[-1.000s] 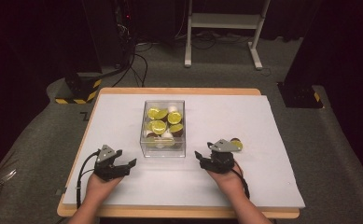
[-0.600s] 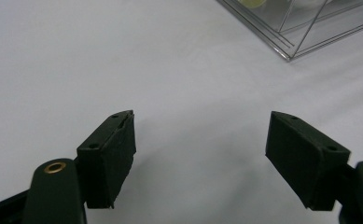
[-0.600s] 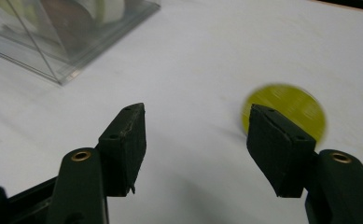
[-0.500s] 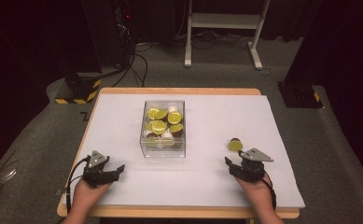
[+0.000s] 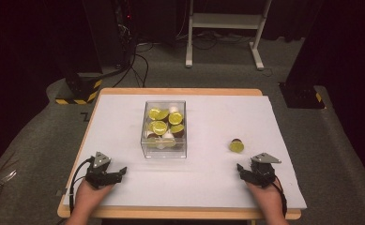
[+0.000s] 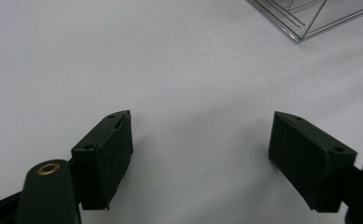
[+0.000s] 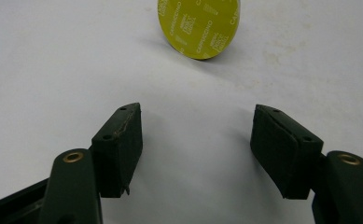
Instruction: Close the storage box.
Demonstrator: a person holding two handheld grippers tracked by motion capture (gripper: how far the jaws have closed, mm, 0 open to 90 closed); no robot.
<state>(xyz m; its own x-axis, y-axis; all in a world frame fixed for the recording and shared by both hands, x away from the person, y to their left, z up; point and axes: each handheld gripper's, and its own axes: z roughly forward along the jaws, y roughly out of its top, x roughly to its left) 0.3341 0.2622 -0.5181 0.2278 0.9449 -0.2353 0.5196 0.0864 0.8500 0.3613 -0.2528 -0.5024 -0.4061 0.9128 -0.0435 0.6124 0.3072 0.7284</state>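
Your right hand-held gripper (image 5: 251, 171) rests near the table's (image 5: 208, 187) front edge, jaws spread wide and empty. The loose coffee capsule (image 5: 236, 146) lies on its side just ahead of it and a little to the left, yellow lid (image 7: 198, 27) facing you. It is much nearer this hand than the other. Your left hand-held gripper (image 5: 114, 173) is also wide open and empty, well apart from the capsule, with the clear box (image 5: 164, 152) of capsules ahead to its right.

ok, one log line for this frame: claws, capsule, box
left claw: open, empty | right claw: open, empty | capsule: on table, ahead of right claw | box: holds capsules
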